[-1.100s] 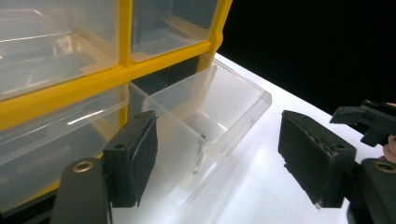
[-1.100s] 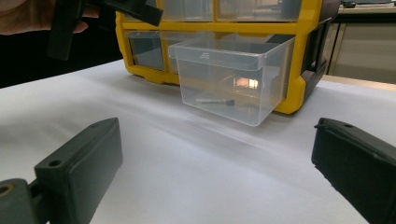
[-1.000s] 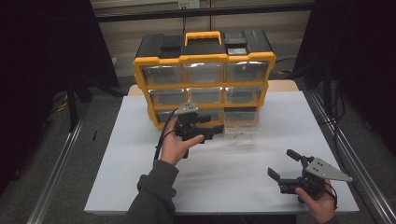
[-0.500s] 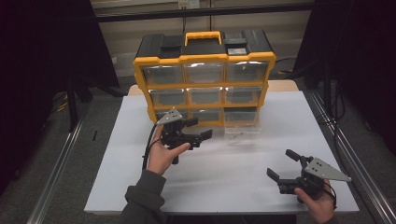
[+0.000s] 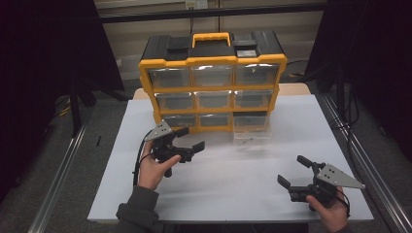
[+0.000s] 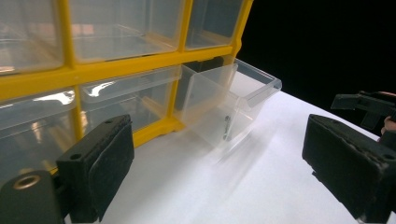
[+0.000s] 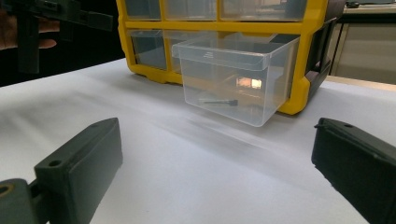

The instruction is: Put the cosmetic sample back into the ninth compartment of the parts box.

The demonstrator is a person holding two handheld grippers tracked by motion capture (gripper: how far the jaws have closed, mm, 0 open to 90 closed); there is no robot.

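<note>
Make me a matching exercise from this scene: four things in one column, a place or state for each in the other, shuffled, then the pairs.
1. clear drawer
2. small screw
3. left gripper
4. carry handle

A. open, held above the white table
B. yellow, on top of the organizer
C. pulled out of the bottom row
D. lying inside the clear drawer

Pairs: 1-C, 2-D, 3-A, 4-B

Yellow drawer cabinet [image 5: 212, 80] blocks the upper centre of the high view. Its bottom-right clear drawer [image 5: 251, 132] is pulled out onto the white table [image 5: 233, 194], jutting into the middle. Wide open tabletop across the lower half, between left gripper [image 5: 190, 139] and right gripper [image 5: 293, 171].
</note>
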